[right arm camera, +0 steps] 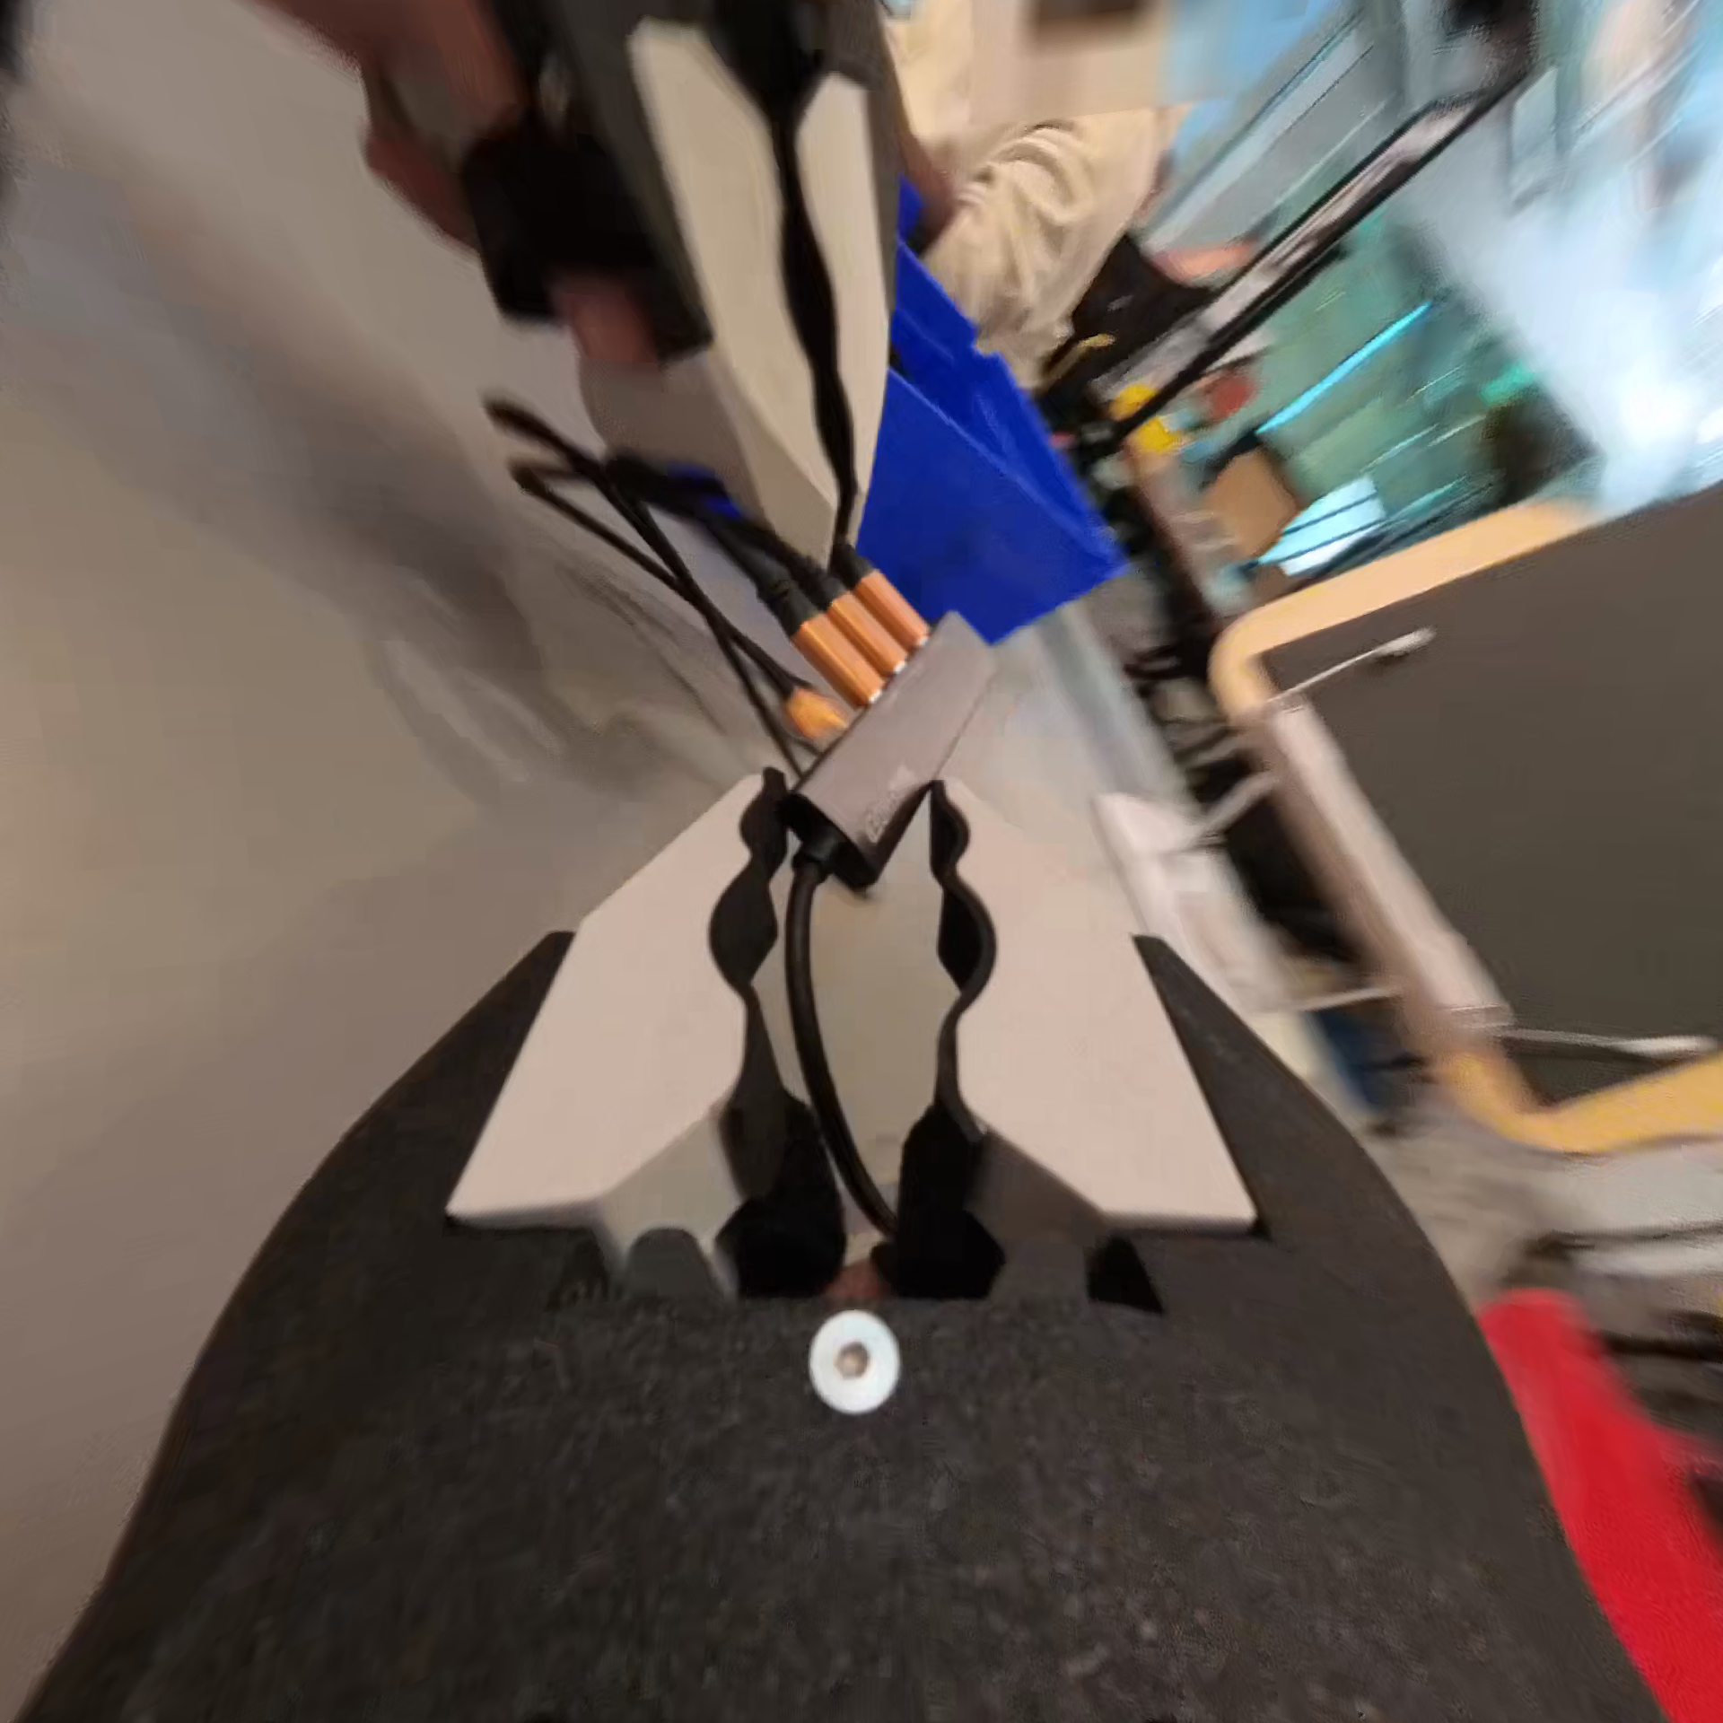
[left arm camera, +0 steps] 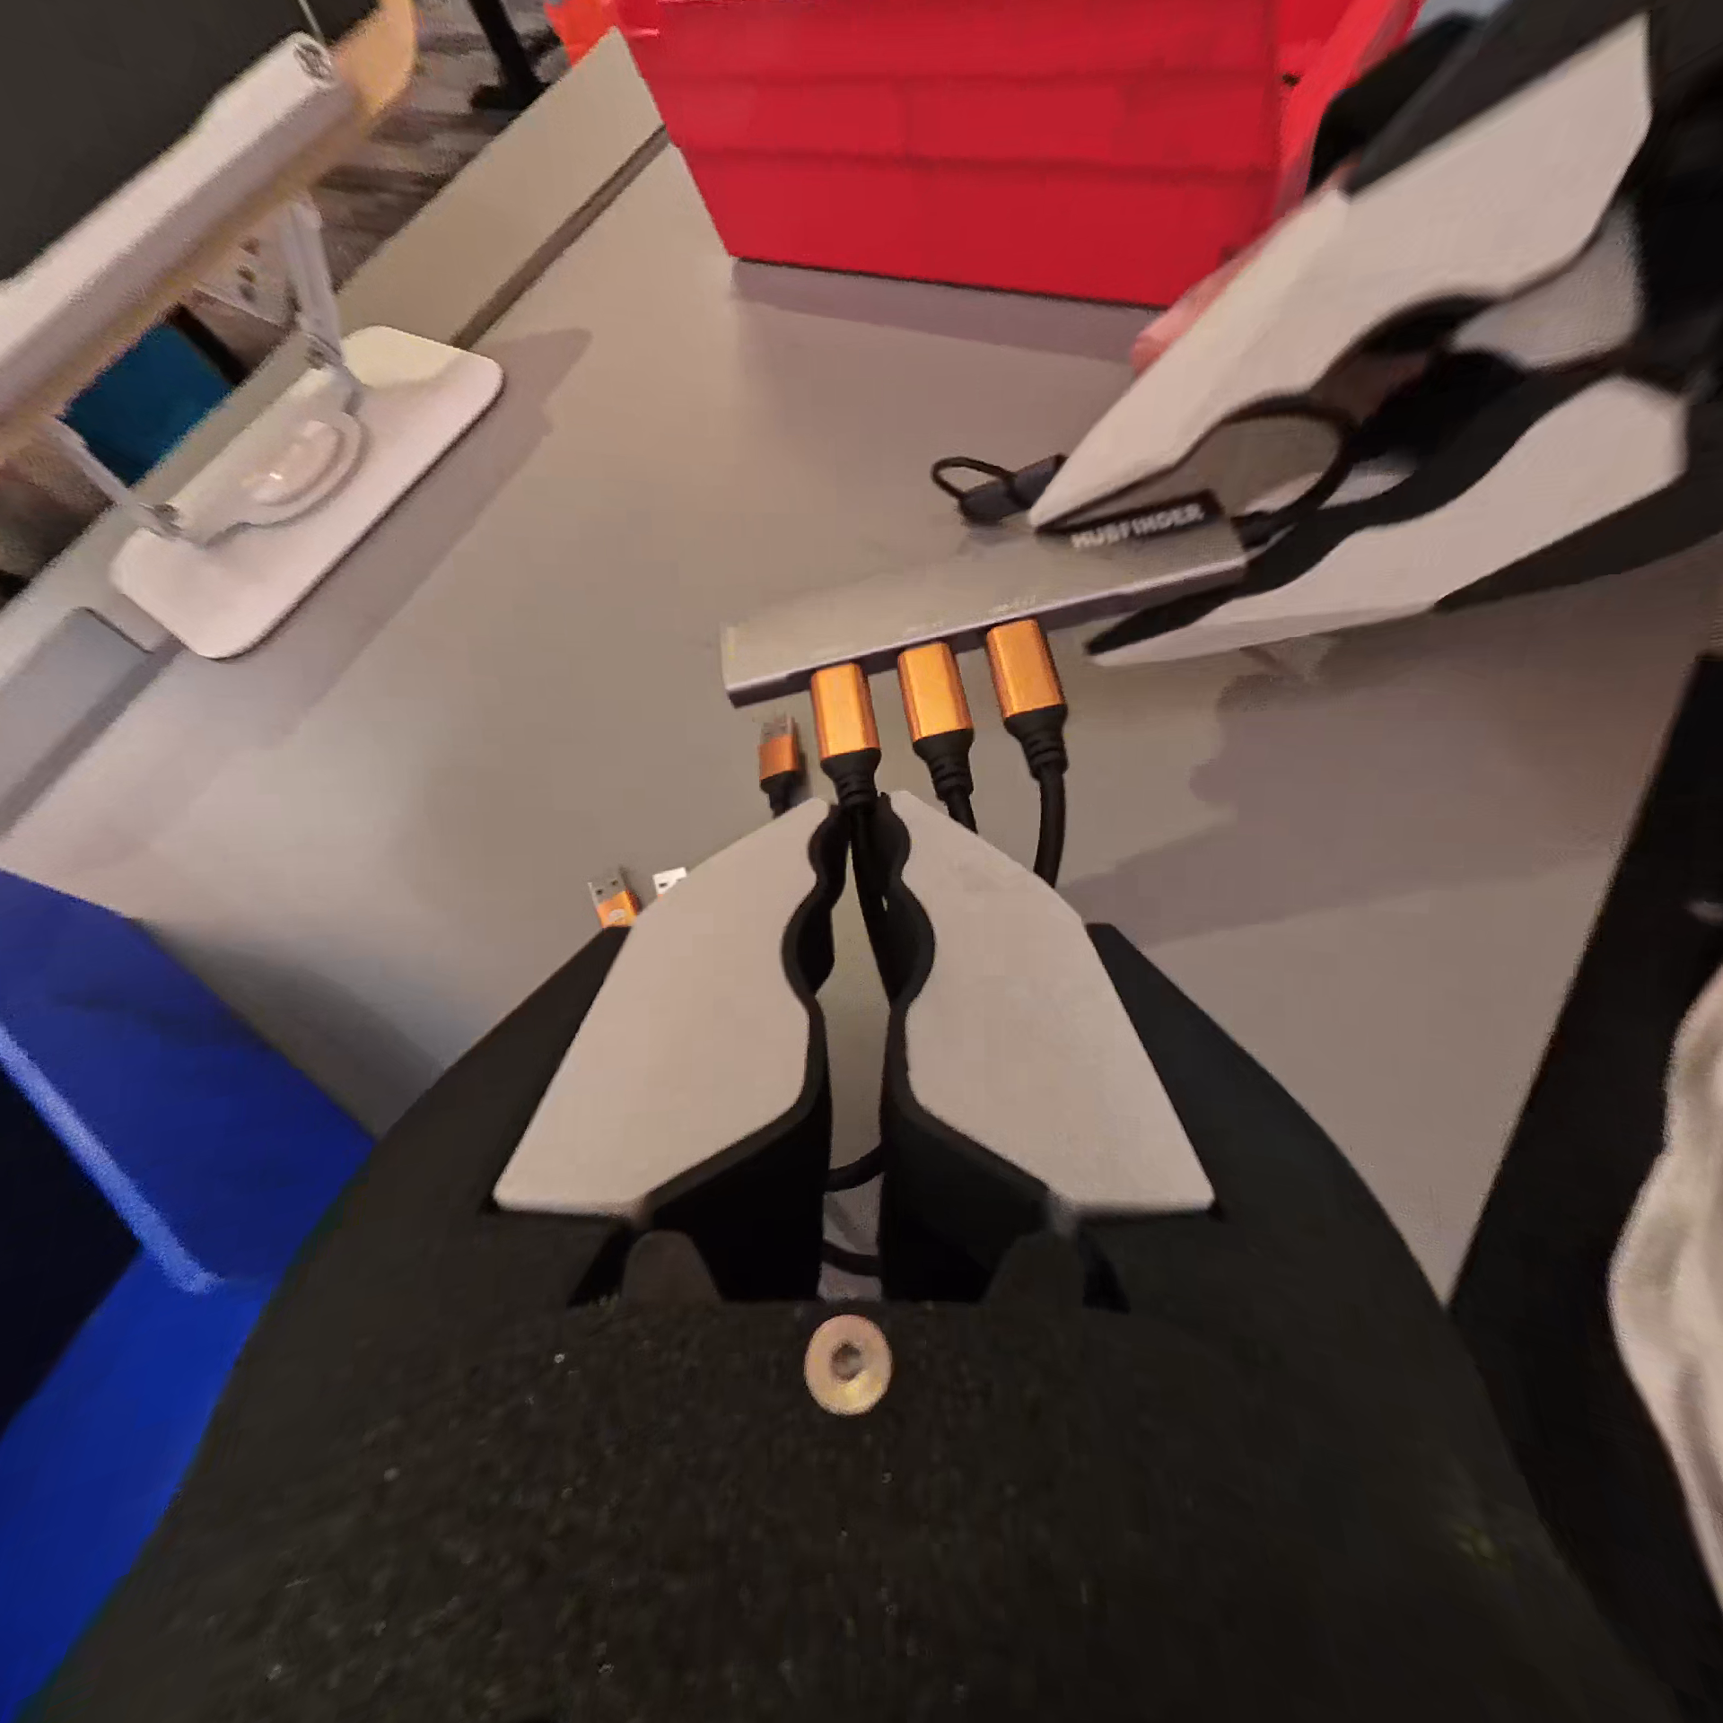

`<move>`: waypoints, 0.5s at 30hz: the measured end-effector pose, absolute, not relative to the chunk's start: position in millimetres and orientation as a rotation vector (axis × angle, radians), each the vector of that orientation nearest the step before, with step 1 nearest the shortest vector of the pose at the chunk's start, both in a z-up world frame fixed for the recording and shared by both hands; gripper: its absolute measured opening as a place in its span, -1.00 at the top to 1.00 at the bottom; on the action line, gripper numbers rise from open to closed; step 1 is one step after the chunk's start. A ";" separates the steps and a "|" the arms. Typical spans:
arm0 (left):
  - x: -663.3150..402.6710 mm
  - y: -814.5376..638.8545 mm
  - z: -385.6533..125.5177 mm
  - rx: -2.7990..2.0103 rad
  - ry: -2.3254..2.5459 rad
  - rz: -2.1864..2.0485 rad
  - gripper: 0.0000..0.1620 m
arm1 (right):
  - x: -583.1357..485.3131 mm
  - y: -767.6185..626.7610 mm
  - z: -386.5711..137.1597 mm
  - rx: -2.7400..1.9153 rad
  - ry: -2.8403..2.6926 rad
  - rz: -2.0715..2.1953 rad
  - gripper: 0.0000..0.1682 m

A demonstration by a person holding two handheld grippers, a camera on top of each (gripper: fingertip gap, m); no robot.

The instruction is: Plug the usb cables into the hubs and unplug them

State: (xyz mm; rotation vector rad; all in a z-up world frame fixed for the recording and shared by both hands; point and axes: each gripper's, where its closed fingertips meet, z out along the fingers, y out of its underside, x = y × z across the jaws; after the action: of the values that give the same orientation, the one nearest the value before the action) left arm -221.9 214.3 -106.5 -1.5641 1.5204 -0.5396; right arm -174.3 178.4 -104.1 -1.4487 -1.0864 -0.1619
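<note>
Both wrist views look closely, from opposite ends, at one hub (left arm camera: 942,606); right blurred.

Grey hub (left arm camera: 979,578); orange plugs (left arm camera: 844,713)

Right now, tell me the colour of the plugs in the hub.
Orange plugs with black cables, clearest in the left wrist view.

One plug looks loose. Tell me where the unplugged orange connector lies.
In the left wrist view, the loose orange connector lies on the grey table, just left of the three plugged connectors, beside the hub.
</note>
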 end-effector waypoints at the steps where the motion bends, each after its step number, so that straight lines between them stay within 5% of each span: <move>1: -222.1 214.6 -104.2 -1.543 1.513 -0.516 0.93 | -177.6 174.3 -103.5 -1.540 -1.044 0.033 0.60; 7: -225.2 211.2 -99.9 -1.386 1.539 -0.386 0.94 | -186.1 161.4 -75.5 -1.787 -0.611 1.090 0.44; 13: -225.2 184.4 -87.5 -1.111 1.620 -0.397 0.93 | -194.8 163.0 -104.8 -1.882 -0.600 1.259 0.48; 15: -225.0 172.0 -89.6 -1.030 1.679 -0.384 0.94 | -203.2 152.8 -101.0 -1.845 -0.659 1.342 0.65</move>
State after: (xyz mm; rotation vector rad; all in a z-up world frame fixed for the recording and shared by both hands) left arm -225.0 172.0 -89.6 -1.0299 1.6786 -0.3837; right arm -203.2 152.8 -101.0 -1.8447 -0.6593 1.3419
